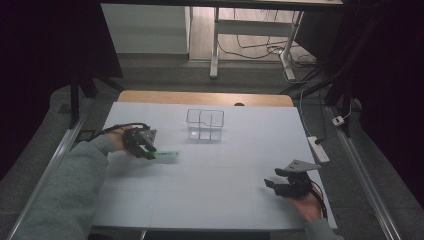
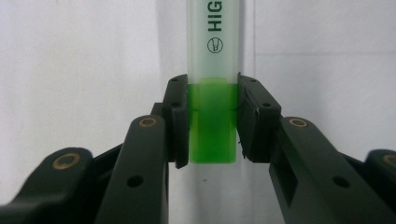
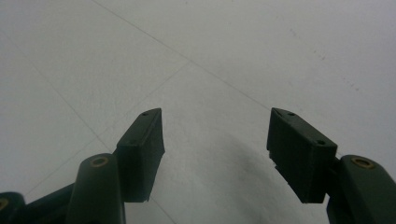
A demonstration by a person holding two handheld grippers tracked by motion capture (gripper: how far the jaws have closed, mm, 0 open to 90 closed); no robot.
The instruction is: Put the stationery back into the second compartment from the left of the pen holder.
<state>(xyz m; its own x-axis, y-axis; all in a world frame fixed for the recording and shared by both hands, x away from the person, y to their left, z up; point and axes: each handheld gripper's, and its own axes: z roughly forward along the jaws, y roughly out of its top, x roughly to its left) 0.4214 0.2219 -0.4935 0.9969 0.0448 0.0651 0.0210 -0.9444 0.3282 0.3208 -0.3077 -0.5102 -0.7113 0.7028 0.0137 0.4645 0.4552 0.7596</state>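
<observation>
A green highlighter [image 1: 166, 154] lies low over the white table sheet at the left. My left gripper [image 1: 149, 153] is shut on its green end. In the left gripper view the two black jaws press both sides of the highlighter [image 2: 212, 121], whose pale barrel with dark lettering runs up and away from the gripper [image 2: 212, 122]. My right gripper [image 1: 271, 183] rests near the front right of the sheet, open, with nothing between its jaws. The right gripper view shows its gripper [image 3: 215, 133] above bare white surface.
A clear wire-framed organiser box [image 1: 205, 125] with compartments stands at the back middle of the white sheet [image 1: 210, 175]. A power strip [image 1: 318, 148] lies off the sheet's right edge. Desk legs and cables sit on the floor beyond the table.
</observation>
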